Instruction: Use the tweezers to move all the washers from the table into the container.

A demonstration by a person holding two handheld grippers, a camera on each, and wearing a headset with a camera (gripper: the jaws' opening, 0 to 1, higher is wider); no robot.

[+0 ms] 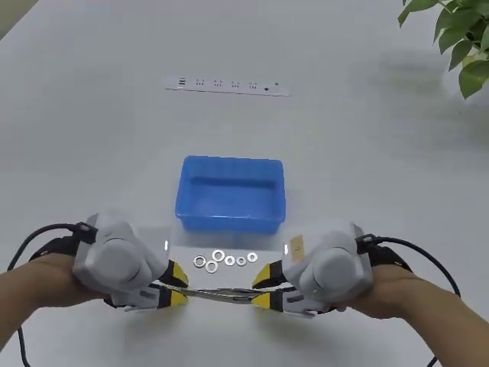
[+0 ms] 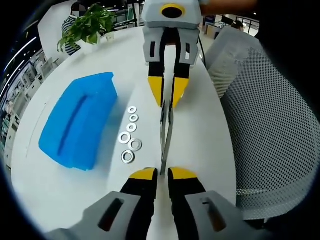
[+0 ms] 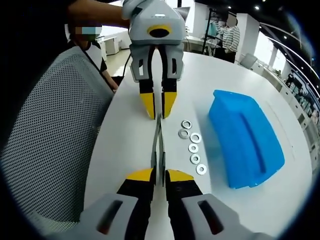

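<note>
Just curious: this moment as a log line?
left gripper, right gripper shut on metal tweezers; six metal washers on white table; blue plastic container empty

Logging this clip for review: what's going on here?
A person holds a gripper in each hand. The left gripper and right gripper each clamp one end of the tweezers, which span the gap between them. Six washers lie clustered on the table just beyond, in front of the blue container, which has none inside yet.
</note>
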